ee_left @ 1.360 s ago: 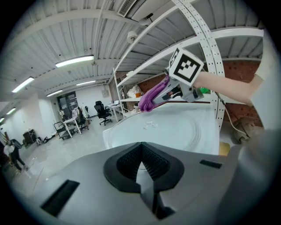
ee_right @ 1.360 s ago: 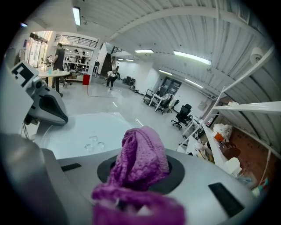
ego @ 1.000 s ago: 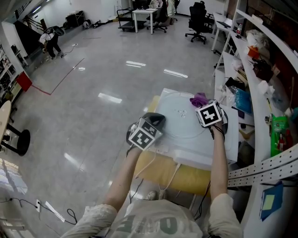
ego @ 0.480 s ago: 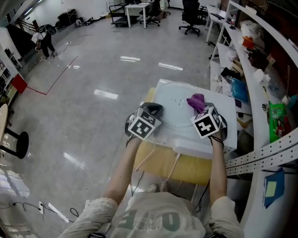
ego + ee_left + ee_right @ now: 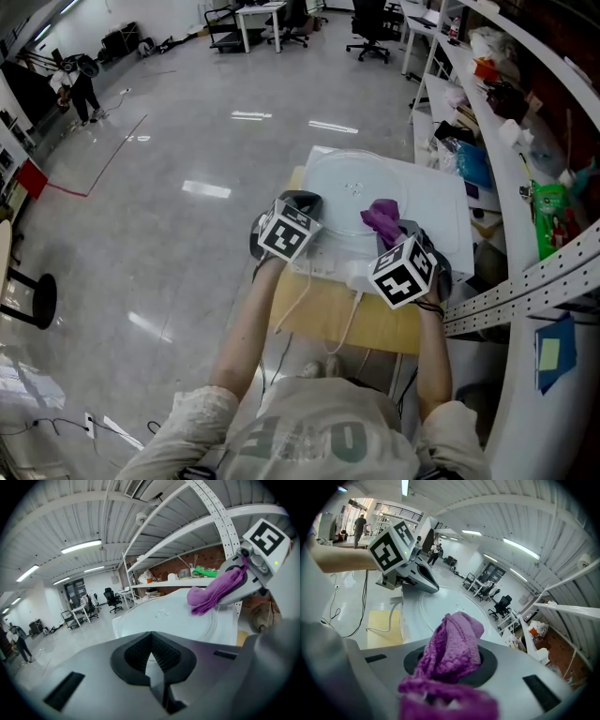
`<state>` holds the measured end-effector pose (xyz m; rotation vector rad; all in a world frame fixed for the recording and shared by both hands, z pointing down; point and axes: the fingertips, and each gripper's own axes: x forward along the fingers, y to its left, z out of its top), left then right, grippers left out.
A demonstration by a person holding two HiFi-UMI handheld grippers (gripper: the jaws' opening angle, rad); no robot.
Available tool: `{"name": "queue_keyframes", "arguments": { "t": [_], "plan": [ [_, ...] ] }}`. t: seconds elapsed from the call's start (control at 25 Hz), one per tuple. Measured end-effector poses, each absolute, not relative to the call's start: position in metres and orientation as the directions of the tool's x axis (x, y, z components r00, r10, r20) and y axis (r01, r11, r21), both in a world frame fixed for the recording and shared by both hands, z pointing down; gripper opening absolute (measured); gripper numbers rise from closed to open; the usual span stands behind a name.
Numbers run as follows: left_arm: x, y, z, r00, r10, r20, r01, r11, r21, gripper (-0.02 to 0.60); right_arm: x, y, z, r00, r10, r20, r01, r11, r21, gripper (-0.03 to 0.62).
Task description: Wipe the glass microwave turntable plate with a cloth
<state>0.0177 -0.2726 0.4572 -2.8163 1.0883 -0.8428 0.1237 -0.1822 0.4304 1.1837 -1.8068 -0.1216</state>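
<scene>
The round glass turntable plate [image 5: 349, 184] lies flat on a white microwave top [image 5: 439, 217]. A purple cloth [image 5: 382, 217] hangs crumpled over the plate's near right part, and my right gripper [image 5: 396, 240] is shut on it. In the right gripper view the cloth [image 5: 453, 646] bulges out between the jaws and hides the pads. My left gripper [image 5: 302, 208] is at the plate's near left rim, jaws shut on the edge of the glass. In the left gripper view the plate [image 5: 164, 620] spreads out just beyond the shut jaws, and the cloth [image 5: 213, 592] hangs over it.
Small crumbs [image 5: 354, 187] sit near the plate's middle. A white cable [image 5: 298, 302] trails off the front over a yellow surface [image 5: 328, 319]. Cluttered shelving [image 5: 511, 122] and a perforated white rail [image 5: 525, 286] run along the right. Open floor [image 5: 169, 187] lies to the left.
My right gripper has drawn the purple cloth back from the plate's far right side toward the near edge. The left gripper has stayed at the left rim.
</scene>
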Motion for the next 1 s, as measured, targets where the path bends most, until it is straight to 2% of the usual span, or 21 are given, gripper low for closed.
{"name": "queue_keyframes", "arguments": {
  "t": [0.32,0.68,1.0],
  "plan": [
    [0.019,-0.275,0.456,0.616,-0.623,0.481,-0.618,-0.762,-0.195,0.002,0.125,-0.179,0.423,-0.103,-0.762,0.64,-0.656,0.535,0.532,0.049],
    [0.023,-0.274,0.46,0.617,-0.624,0.48,-0.619,-0.761,-0.193,0.002,0.182,-0.273,0.361,-0.028,-0.86,0.509,-0.731,0.365,0.577,0.049],
    [0.02,-0.272,0.458,0.609,-0.64,0.468,-0.628,-0.75,-0.209,0.002,0.21,-0.332,0.406,0.013,-0.816,0.578,-0.75,0.374,0.546,0.049]
  ]
}}
